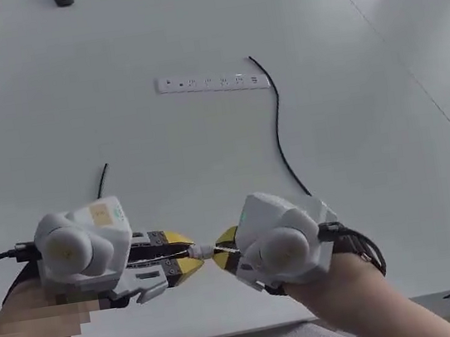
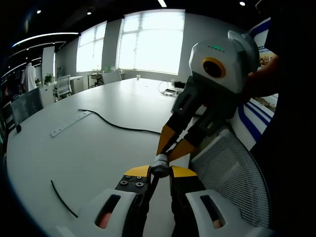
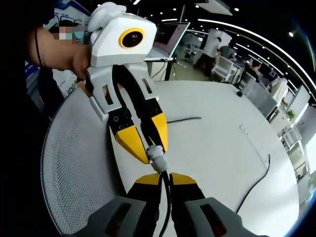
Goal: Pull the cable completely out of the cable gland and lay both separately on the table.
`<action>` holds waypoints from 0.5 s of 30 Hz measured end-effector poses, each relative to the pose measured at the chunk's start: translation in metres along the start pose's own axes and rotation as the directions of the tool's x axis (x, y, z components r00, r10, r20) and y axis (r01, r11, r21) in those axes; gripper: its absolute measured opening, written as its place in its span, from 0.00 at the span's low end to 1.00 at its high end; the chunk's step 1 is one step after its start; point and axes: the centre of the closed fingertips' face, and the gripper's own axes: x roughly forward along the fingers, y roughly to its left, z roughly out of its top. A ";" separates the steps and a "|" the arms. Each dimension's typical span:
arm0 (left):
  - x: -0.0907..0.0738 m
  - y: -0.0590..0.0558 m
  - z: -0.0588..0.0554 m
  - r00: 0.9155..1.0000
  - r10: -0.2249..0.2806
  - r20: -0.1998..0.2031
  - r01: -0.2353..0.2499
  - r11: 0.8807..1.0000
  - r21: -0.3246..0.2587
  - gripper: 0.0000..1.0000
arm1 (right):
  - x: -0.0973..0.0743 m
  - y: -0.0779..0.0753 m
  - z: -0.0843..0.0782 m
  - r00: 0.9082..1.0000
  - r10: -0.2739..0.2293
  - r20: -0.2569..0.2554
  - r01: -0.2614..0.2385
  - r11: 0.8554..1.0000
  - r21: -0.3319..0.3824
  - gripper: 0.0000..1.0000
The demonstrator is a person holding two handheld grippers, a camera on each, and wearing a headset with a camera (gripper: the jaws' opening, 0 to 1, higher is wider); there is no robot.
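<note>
An open-plan office: tall windows [image 2: 148, 42], ceiling lights [image 2: 89, 11], desks with chairs [image 2: 63, 85], a monitor [image 3: 170, 37], people [image 3: 254, 69] at workstations. A power strip [image 1: 213, 82] lies toward the far edge of the broad white counter [image 1: 119, 133]; a mesh chair [image 3: 74, 173] stands at its near edge.

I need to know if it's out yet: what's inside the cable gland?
A black cable runs into the cable gland from between the right gripper's jaws. How far it reaches inside is hidden by the gland's body.
</note>
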 end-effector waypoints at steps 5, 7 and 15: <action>0.001 -0.002 -0.002 1.000 -0.004 -0.017 0.004 1.000 0.010 0.15 | 0.001 0.003 -0.003 1.000 0.010 -0.009 -0.011 0.999 -0.038 0.00; 0.001 -0.002 -0.002 1.000 -0.002 -0.018 0.002 1.000 0.008 0.15 | 0.001 0.004 -0.003 1.000 0.012 -0.009 -0.012 0.999 -0.050 0.00; 0.002 -0.003 -0.002 1.000 0.007 -0.018 -0.007 1.000 0.009 0.15 | 0.001 0.002 -0.005 1.000 0.011 0.000 -0.011 1.000 0.022 0.00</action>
